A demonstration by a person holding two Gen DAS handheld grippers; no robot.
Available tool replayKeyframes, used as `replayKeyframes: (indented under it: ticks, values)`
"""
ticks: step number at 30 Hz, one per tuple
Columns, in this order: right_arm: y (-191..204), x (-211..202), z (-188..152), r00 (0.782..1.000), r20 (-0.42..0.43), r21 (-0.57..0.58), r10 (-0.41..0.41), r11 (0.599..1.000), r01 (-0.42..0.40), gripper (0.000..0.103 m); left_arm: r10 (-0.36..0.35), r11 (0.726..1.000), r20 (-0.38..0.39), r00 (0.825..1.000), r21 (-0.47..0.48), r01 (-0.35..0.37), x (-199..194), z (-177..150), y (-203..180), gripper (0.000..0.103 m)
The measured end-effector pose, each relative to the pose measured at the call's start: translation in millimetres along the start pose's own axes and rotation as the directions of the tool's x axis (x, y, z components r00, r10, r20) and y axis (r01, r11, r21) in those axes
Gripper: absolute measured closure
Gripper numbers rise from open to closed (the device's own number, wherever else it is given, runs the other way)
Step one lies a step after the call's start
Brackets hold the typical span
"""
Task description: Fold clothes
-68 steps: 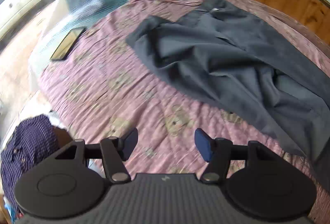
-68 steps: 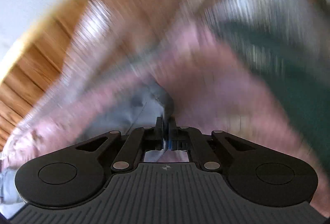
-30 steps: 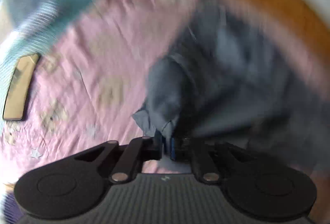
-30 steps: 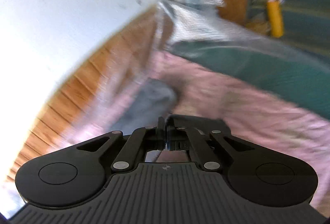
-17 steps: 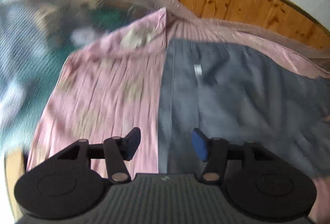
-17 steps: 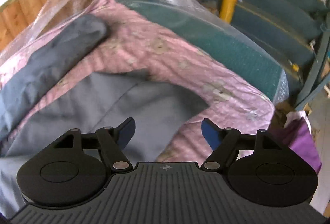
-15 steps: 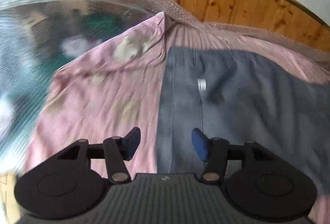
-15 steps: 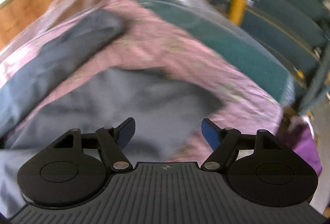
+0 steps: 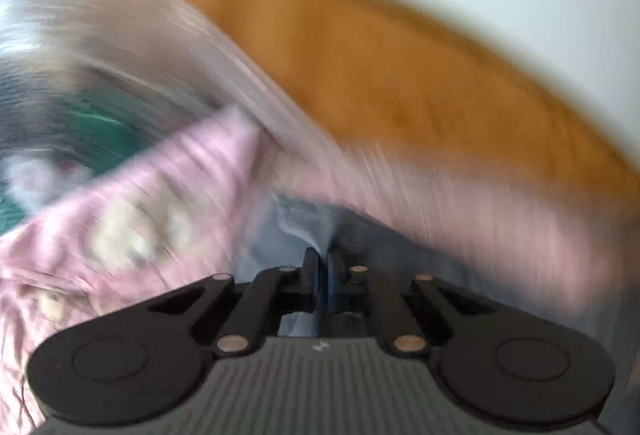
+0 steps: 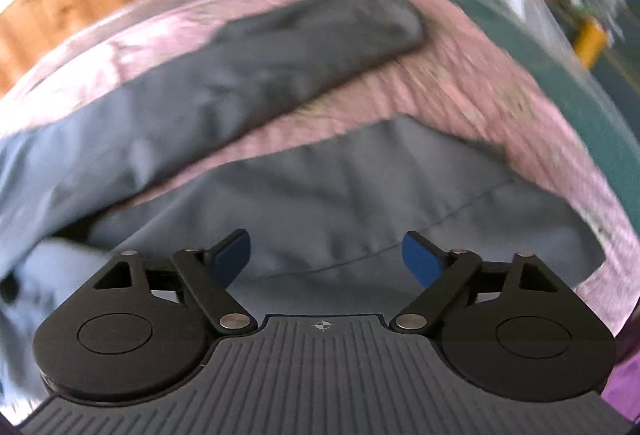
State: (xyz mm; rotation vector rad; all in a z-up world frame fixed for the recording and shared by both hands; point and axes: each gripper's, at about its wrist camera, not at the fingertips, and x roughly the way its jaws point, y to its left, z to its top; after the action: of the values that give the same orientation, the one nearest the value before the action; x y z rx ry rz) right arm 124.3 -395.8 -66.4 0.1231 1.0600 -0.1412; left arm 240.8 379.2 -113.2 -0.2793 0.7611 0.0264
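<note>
Fig. legend. L gripper (image 9: 322,269): jaws pressed together on a puckered edge of the grey trousers (image 10: 328,203); pinched cloth rises in a small peak right at the tips. View heavily motion-blurred, so which part of the garment is held cannot be told. R gripper (image 10: 326,255): jaws wide apart, nothing between them, hovering over the nearer trouser leg (image 10: 400,187).

Location of garment: spread on the pink bedsheet (image 10: 472,83), toward the bed's far edge along the wooden headboard (image 9: 380,67). Clear plastic wrap (image 9: 132,35) covers the mattress edge beyond the sheet corner.

Lie of garment (R view): two legs diverge. Far leg (image 10: 304,47) is a long dark band running from lower left up to upper right, cuff end near the far right corner of the sheet. Nearer leg lies directly ahead of and below the R tips, its hem at the right, near the sheet's right edge; a seam runs across it roughly left-right. A strip of pink sheet shows between the legs, so they are apart, not stacked.

Key relation (judgement): long axis of both legs runs approx. left-right across the R view; R gripper is the nearer to the free leg, L already holds cloth. Bringing the legs together would need a grip on the nearer leg's edge, just ahead of the R tips.
</note>
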Motion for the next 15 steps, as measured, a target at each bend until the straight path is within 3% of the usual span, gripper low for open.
replayKeyframes:
  ticks: [3,9,11,15]
  values:
    - [-10,26,30,0.999,0.015,0.018,-0.03,0.999,0.03,0.019,0.03,1.0,-0.03,0.999,0.008,-0.03,9,0,1,0.099]
    - [-31,92,132,0.995,0.095,0.032,-0.025,0.999,0.022,0.012,0.09,0.996,-0.091,0.992,0.025,-0.088,26,-1,3,0.092]
    - [-42,117,168,0.992,0.119,0.046,-0.036,0.998,0.031,0.009,0.111,0.994,-0.11,0.988,0.032,-0.108,32,-1,3,0.077]
    - [-78,174,215,0.992,0.099,0.185,-0.074,0.981,0.054,0.009,0.125,0.991,-0.126,0.984,0.052,-0.12,45,6,0,0.064]
